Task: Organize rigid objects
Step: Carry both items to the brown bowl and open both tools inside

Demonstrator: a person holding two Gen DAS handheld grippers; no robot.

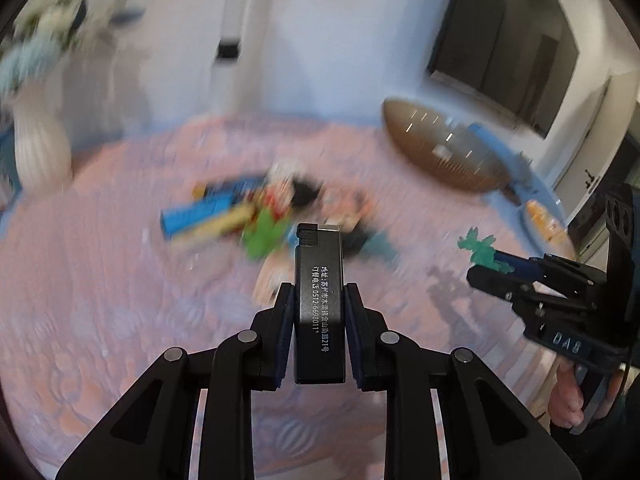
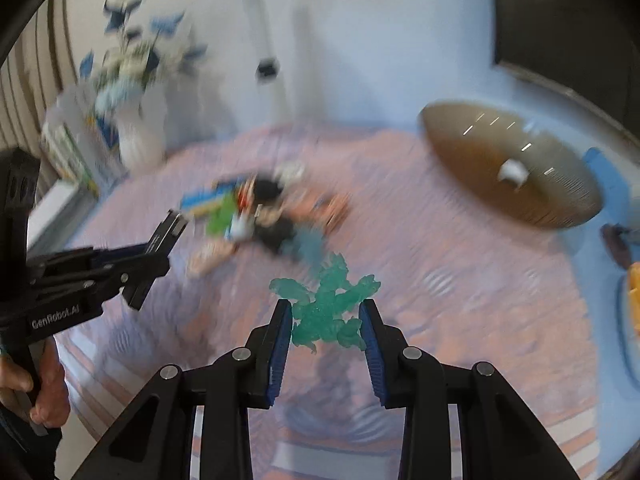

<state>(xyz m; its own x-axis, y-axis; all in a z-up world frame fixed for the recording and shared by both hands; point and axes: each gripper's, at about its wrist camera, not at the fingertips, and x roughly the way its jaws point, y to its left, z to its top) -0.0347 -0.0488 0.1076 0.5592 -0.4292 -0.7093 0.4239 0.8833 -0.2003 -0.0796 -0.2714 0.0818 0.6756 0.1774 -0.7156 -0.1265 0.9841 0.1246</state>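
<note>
Left claw (image 1: 319, 308) clamped on a black lighter (image 1: 319, 304) bearing white printed characters, held upright between the blue pads and raised above the worktop (image 1: 100, 280), which carries a pink patterned cloth. Right claw (image 2: 325, 322) closed on a translucent green toy figure (image 2: 326, 306), likewise clear of the cloth. Behind both, a blurred heap of small objects (image 2: 260, 212), apparently toys and a blue box, lies near the worktop's middle. A brown oval dish (image 2: 508, 168) sits to the right; a white vase with flowers (image 2: 138, 128) stands at far left.
</note>
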